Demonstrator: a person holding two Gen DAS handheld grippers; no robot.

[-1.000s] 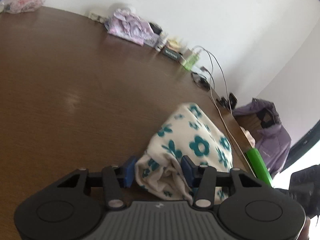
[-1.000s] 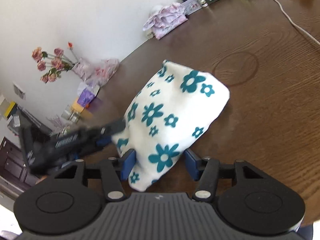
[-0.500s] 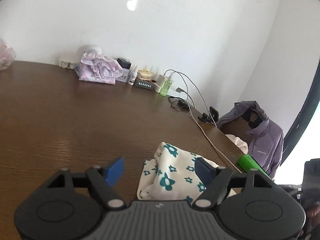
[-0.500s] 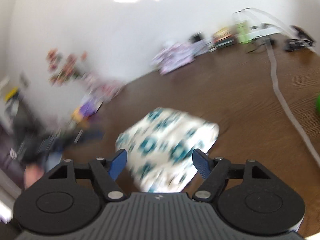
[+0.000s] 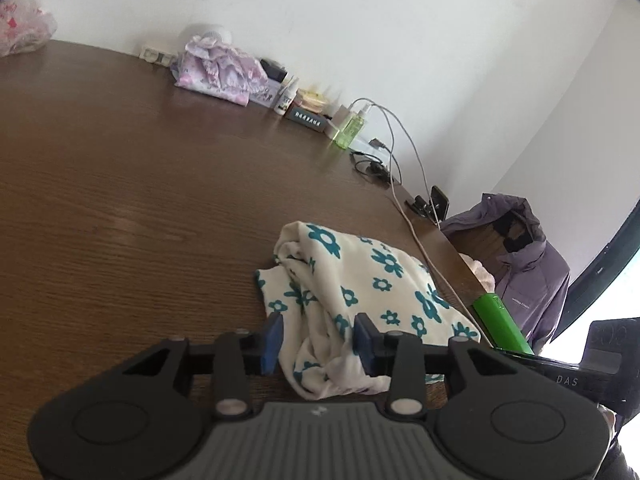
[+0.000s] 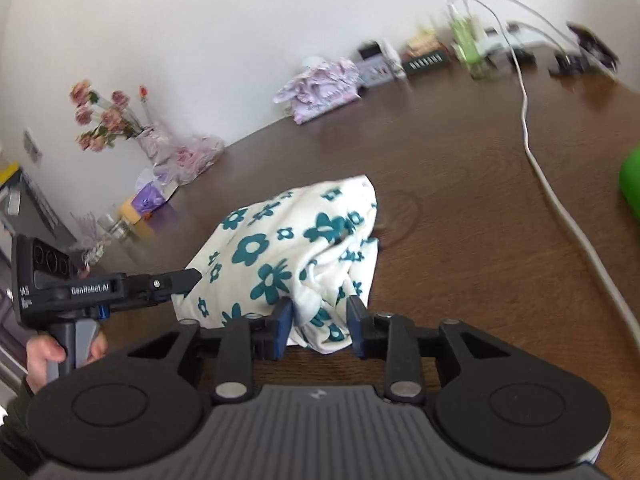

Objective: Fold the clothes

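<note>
Here both grippers sit at the near edge of the cloth (image 5: 372,280), a cream piece with teal flowers, bunched on the brown table (image 5: 140,208). The left gripper (image 5: 318,344) has its blue pads either side of a crumpled fold; its jaws are closing, the right pad touches the fabric, the left pad stands just beside it, and whether the fold is truly pinched I cannot tell. The right gripper (image 6: 320,328) takes the cloth's other near corner: its jaws are closing too, with a wad of fabric between them that touches both pads, though a firm grip is not plain from this view. The rest of the cloth runs forward from both tools, lying on the table.

In the right wrist view, the left gripper comes in from the left of the tool, its tip against the cloth's edge, with a hand (image 6: 44,356) on its grip. Ahead and to the right of the right gripper a white cable (image 6: 560,200) crosses the table, and a green bottle (image 6: 632,184) shows at the frame's right edge. Far ahead of both tools, by the wall, lies a lilac bundle (image 5: 220,74).
</note>
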